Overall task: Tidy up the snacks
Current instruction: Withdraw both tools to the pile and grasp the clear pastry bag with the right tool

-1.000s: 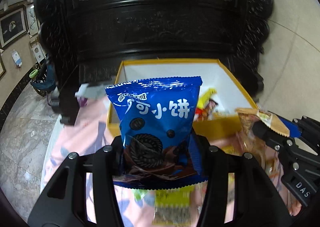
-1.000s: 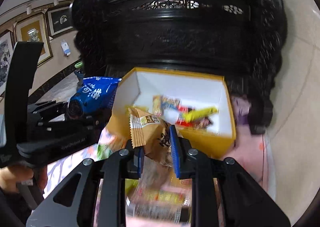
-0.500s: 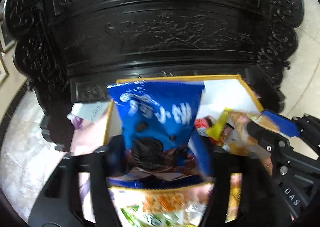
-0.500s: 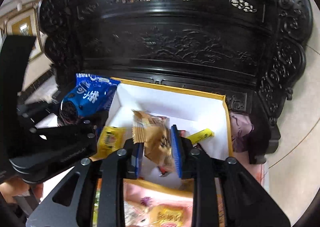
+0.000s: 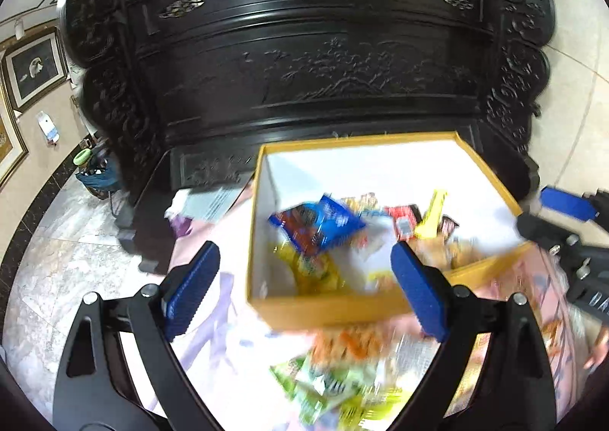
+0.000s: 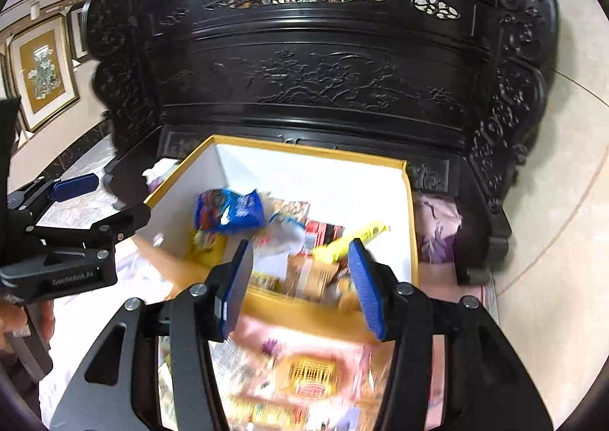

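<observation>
Blue cookie bag [image 5: 318, 227] now lies in my yellow box [image 5: 327, 307], both grippers' jaws have just been opening, empty, so next I fetch loose snacks [image 5: 335, 381].

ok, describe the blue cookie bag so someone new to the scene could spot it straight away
Find the yellow box with white inner walls, in front of the dark carved cabinet. Inside, near its left wall, the blue cookie bag lies on top of the other snacks. It is the only blue packet there, showing dark round cookies; its neighbours are yellow, red or tan.
</observation>
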`<state>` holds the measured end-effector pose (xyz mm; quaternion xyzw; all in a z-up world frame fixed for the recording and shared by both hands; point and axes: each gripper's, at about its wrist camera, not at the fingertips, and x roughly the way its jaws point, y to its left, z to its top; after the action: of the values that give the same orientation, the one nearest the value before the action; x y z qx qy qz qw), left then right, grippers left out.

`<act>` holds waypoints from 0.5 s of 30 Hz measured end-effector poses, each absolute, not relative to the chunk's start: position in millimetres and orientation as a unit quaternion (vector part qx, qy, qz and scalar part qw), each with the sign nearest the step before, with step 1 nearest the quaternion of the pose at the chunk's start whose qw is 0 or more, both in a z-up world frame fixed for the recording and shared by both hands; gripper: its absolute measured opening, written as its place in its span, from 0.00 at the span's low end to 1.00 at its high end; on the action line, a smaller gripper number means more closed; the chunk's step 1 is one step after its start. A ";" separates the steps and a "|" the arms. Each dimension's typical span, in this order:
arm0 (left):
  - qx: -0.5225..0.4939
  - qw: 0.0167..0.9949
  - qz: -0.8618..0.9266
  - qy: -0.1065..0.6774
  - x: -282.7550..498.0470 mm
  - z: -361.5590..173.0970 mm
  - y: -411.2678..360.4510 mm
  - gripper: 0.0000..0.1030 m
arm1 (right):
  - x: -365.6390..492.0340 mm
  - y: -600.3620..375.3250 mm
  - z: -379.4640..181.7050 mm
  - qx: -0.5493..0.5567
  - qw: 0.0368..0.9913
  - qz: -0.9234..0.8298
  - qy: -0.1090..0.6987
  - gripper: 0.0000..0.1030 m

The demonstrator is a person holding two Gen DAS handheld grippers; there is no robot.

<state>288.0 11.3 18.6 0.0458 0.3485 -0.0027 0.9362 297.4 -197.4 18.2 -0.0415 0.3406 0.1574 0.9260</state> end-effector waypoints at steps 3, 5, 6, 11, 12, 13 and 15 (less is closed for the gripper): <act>0.041 0.934 -0.001 0.356 252.9 3.9 20.9 0.90 | 256.3 -205.0 14.1 -0.050 0.926 0.160 0.339 0.57; 0.033 0.929 -0.001 0.368 231.1 -10.7 26.1 0.90 | 231.9 -212.8 7.2 -0.051 0.924 0.161 0.344 0.57; 0.030 0.927 -0.004 0.374 221.2 -17.8 27.3 0.90 | 220.2 -218.7 3.2 -0.048 0.923 0.158 0.347 0.57; 0.003 0.920 -0.014 0.393 168.0 -56.2 31.6 0.90 | 163.5 -260.5 -32.0 -0.009 0.919 0.122 0.374 0.57; -0.001 0.918 -0.014 0.397 159.6 -63.2 31.9 0.90 | 156.4 -267.7 -39.7 -0.002 0.918 0.114 0.381 0.57; -0.003 0.916 -0.016 0.401 153.3 -69.1 31.9 0.90 | 148.2 -276.5 -49.4 0.004 0.916 0.098 0.389 0.57; -0.012 0.911 -0.018 0.412 142.1 -81.4 32.9 0.90 | 139.9 -287.6 -62.1 0.015 0.913 0.083 0.399 0.57</act>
<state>142.1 32.9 -81.4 -0.0121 0.4121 -0.0178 0.9109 139.9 -287.6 -62.1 0.0148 0.3994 0.0829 0.9129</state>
